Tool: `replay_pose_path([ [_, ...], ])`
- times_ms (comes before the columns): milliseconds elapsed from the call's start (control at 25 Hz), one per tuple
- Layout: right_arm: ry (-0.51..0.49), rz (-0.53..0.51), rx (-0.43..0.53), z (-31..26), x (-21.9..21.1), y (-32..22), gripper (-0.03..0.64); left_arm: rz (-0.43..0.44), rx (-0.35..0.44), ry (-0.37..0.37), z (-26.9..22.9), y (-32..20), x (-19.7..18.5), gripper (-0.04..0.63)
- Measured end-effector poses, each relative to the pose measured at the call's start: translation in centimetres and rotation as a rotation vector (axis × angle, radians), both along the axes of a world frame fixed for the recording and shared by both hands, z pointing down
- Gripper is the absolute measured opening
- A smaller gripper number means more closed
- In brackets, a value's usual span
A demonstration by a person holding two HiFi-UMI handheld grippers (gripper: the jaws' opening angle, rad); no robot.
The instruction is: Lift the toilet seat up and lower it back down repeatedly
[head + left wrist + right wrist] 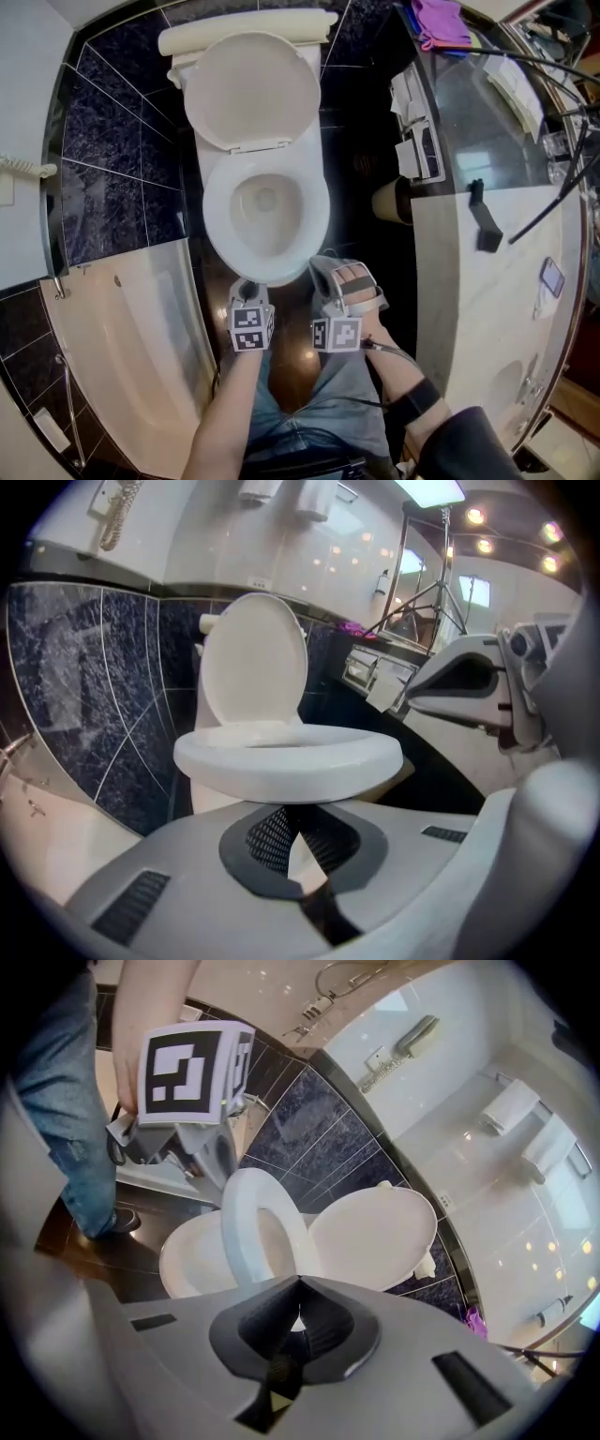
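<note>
Holding both at the bowl's [211, 803] near edge, you have the left gripper [287, 810] and right gripper [299, 1281] pressed together, empty. The toilet seat [286, 757] lies low over the bowl, with the lid [251, 89] upright behind it.

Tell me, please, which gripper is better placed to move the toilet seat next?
Left. The left gripper has its closed fingers right at the toilet seat's front edge, on its midline. The right gripper, also closed, stands off to the side, seemingly clear of the seat.
</note>
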State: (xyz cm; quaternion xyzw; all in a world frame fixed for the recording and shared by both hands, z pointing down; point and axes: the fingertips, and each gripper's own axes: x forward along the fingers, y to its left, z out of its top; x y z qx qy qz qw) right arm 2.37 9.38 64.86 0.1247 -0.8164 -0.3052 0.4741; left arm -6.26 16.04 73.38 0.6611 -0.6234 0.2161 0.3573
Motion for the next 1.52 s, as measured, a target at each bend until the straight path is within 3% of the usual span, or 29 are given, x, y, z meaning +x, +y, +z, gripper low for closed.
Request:
replay_pose_path([
  [400, -0.050, 0.138, -0.076, 7.7, 0.8, -2.7, 0.017, 0.054, -0.090, -0.009, 11.5, 4.7, 2.9, -0.005],
  [600, -0.054, 0.154, -0.105, 10.3, 0.1, -2.9, 0.017, 0.069, -0.151, -0.003, 15.8, 6.1, 3.5, -0.005],
  [960, -0.054, 0.166, -0.132, 11.4, -1.5, -2.8, 0.017, 0.043, -0.280, 0.024, 18.9, 8.9, 3.9, -0.005],
  [1280, -0.054, 0.186, -0.137, 10.3, -1.8, -3.4, 0.017, 0.048, -0.240, 0.005, 16.1, 7.3, 2.8, -0.005],
  [1520, -0.097, 0.239, -0.164, 3.0, -2.0, -3.0, 0.017, 0.041, -0.144, -0.021, 4.8, 5.1, 0.8, -0.004],
])
